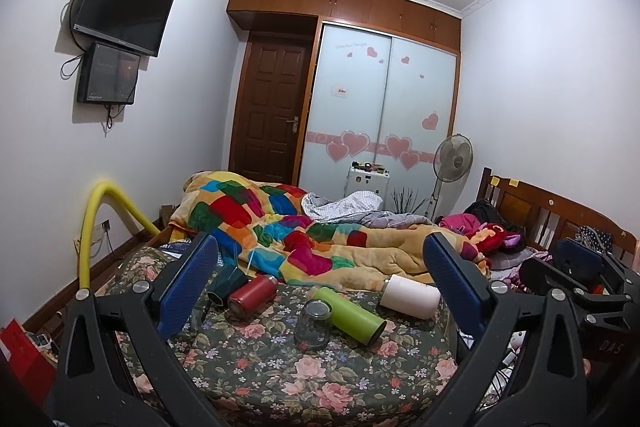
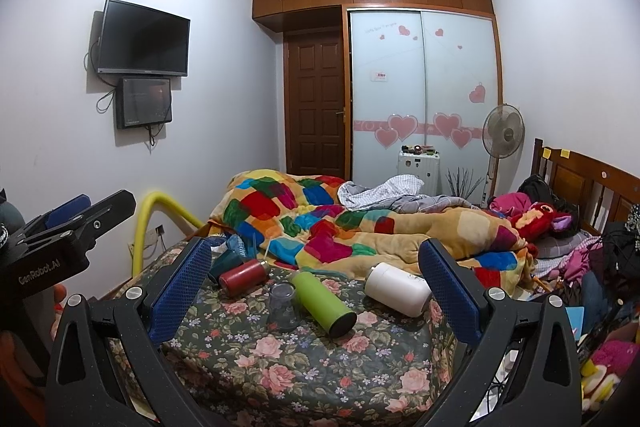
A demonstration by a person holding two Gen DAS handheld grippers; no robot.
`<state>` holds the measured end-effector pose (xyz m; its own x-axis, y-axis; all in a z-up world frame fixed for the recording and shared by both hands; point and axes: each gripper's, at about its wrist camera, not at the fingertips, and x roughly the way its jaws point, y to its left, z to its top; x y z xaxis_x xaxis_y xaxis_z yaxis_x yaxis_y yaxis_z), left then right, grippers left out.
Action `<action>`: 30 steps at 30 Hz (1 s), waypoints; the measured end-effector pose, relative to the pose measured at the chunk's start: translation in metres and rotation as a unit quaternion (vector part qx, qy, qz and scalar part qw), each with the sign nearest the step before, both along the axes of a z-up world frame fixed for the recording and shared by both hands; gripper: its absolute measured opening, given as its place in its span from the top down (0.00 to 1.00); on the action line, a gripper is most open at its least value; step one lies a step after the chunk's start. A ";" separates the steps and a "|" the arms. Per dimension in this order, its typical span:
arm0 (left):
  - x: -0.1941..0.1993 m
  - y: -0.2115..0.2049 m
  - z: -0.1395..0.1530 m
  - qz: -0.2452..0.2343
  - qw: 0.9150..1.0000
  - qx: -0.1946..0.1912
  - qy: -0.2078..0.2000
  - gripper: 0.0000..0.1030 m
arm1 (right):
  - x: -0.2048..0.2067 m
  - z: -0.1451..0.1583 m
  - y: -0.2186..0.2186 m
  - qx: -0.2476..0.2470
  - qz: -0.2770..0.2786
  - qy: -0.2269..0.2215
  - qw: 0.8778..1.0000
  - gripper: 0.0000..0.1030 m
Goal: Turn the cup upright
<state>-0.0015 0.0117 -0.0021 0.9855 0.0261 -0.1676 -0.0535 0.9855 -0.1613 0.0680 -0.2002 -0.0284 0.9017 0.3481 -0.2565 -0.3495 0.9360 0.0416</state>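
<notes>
A clear glass cup [image 1: 313, 323] stands upside down on the floral bedcover [image 1: 280, 379], next to a lying green bottle [image 1: 349, 314]. It also shows in the right wrist view [image 2: 283, 307], left of the green bottle [image 2: 323, 303]. My left gripper [image 1: 320, 287] is open and empty, held back from the cup. My right gripper [image 2: 316, 287] is open and empty, also short of the cup. The left gripper shows at the far left of the right wrist view [image 2: 68, 223], and the right gripper's body shows at the right edge of the left wrist view [image 1: 576, 267].
A red bottle [image 1: 252, 295], a white bottle [image 1: 408, 295] and a dark green cup [image 1: 227, 283] lie around the glass. A patchwork quilt [image 1: 288, 227] is heaped behind them. A yellow foam-covered rail [image 1: 96, 227] stands left of the bed. A wooden headboard [image 1: 552, 215] and clothes are at the right.
</notes>
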 end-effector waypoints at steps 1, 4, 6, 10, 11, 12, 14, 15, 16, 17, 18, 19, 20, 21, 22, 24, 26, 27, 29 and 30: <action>0.000 -0.001 0.001 0.000 1.000 0.001 0.000 0.00 | 0.000 0.000 0.000 0.000 0.000 0.000 1.000 0.00; -0.002 0.000 0.002 -0.001 1.000 0.002 -0.001 0.00 | 0.000 0.000 0.000 0.000 0.000 0.000 1.000 0.00; -0.003 0.000 0.002 -0.002 1.000 0.002 -0.002 0.00 | 0.000 0.000 0.000 0.000 0.000 0.000 1.000 0.00; -0.004 0.000 0.004 -0.003 1.000 0.004 -0.003 0.00 | 0.000 0.000 0.000 0.000 0.000 0.000 1.000 0.00; -0.004 0.000 0.004 -0.002 1.000 0.005 -0.003 0.00 | 0.000 0.000 0.000 -0.001 0.000 -0.001 1.000 0.00; -0.004 0.001 0.005 -0.003 1.000 0.005 -0.004 0.00 | 0.000 0.000 0.000 -0.001 -0.001 -0.001 1.000 0.00; -0.004 0.001 0.006 -0.003 1.000 0.006 -0.004 0.00 | 0.000 0.001 0.000 -0.001 0.000 0.000 1.000 0.00; -0.004 0.001 0.006 -0.002 1.000 0.007 -0.005 0.00 | 0.000 0.001 0.000 -0.001 0.000 0.000 1.000 0.00; -0.004 0.001 0.007 -0.001 1.000 0.008 -0.005 0.00 | 0.000 0.000 0.000 -0.001 0.000 0.000 1.000 0.00; -0.005 0.001 0.007 0.000 1.000 0.010 -0.006 0.00 | 0.000 0.001 0.000 0.000 0.000 0.000 1.000 0.00; -0.005 -0.001 0.008 0.000 1.000 0.011 -0.007 0.00 | 0.000 0.001 0.000 0.000 0.000 -0.001 1.000 0.00; -0.005 -0.001 0.008 -0.001 1.000 0.012 -0.007 0.00 | 0.000 0.000 0.000 -0.001 -0.001 -0.001 1.000 0.00; -0.005 -0.002 0.008 -0.002 1.000 0.013 -0.008 0.00 | 0.000 0.001 0.000 -0.001 -0.001 -0.001 1.000 0.00; -0.005 -0.002 0.008 -0.002 1.000 0.014 -0.008 0.00 | 0.000 0.000 0.002 0.000 -0.001 -0.001 1.000 0.00; -0.004 -0.002 0.008 -0.003 1.000 0.014 -0.008 0.00 | 0.000 0.001 0.000 0.000 0.000 -0.001 1.000 0.00; -0.004 -0.002 0.007 -0.003 1.000 0.014 -0.007 0.00 | 0.000 0.000 0.002 0.000 -0.001 -0.001 1.000 0.00; -0.004 -0.002 0.007 -0.005 1.000 0.014 -0.007 0.00 | 0.000 0.001 0.000 0.000 0.000 0.000 1.000 0.00; -0.005 -0.004 0.006 -0.005 1.000 0.014 -0.007 0.00 | 0.000 0.000 0.001 0.000 -0.001 0.000 1.000 0.00; -0.004 -0.004 0.006 -0.006 1.000 0.015 -0.007 0.00 | 0.000 0.000 0.001 -0.001 -0.001 0.000 1.000 0.00; -0.005 -0.004 0.006 -0.006 1.000 0.015 -0.007 0.00 | 0.000 0.000 0.002 -0.001 -0.001 0.000 1.000 0.00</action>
